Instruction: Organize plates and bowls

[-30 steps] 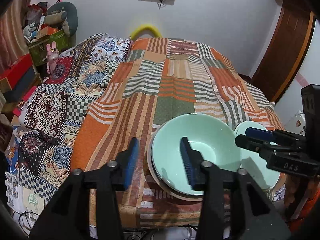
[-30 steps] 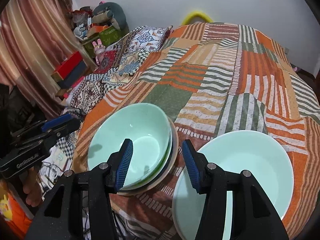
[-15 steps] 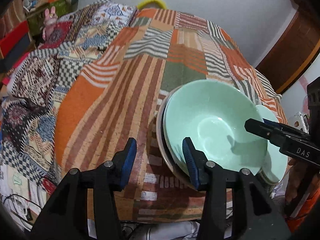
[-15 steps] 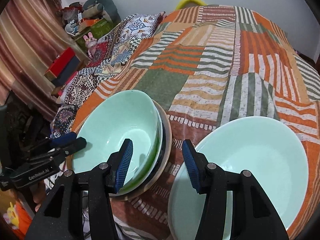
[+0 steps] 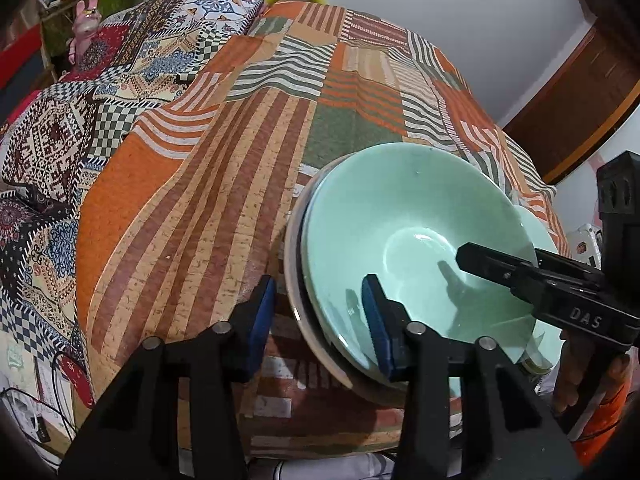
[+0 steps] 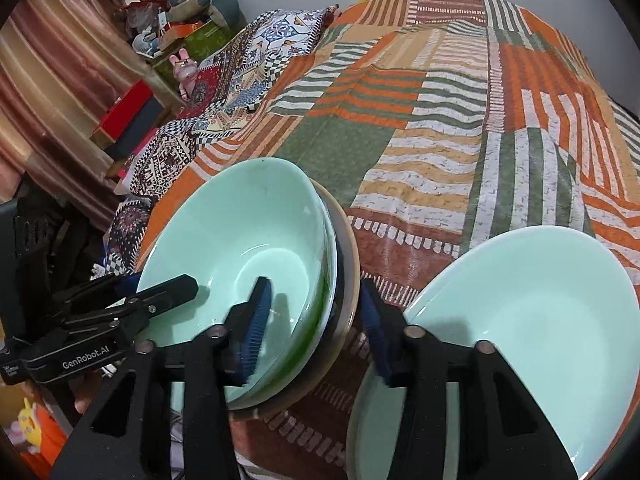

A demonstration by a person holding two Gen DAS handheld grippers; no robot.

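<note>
The left gripper (image 5: pixel 318 312) sits at the bottom of the left wrist view. Its two blue pads stand on either side of the near left edge of the stack (image 5: pixel 316 340): one outside over the blanket, one inside the top bowl (image 5: pixel 404 236). The jaws are closing on that edge, but the pads do not look pressed on it yet.

The right gripper (image 6: pixel 316 328) sits at the bottom of the right wrist view. One pad is inside the same top bowl and the other is outside, past the stack's right edge. These jaws are closing too, with the rims between them, and I see no firm squeeze yet.

The stack is in the lower middle of both views, near the close edge of the striped blanket (image 5: pixel 200 184). It is a pale green bowl nested on another dish and a wide tan plate. A second green bowl (image 6: pixel 532 320) sits alone at the lower right of the right wrist view.

Some stacking looks done. The lone bowl is left over, and I think the stack is about to be gripped.

All the dishes face open side up. They are round, so no long side.
</note>
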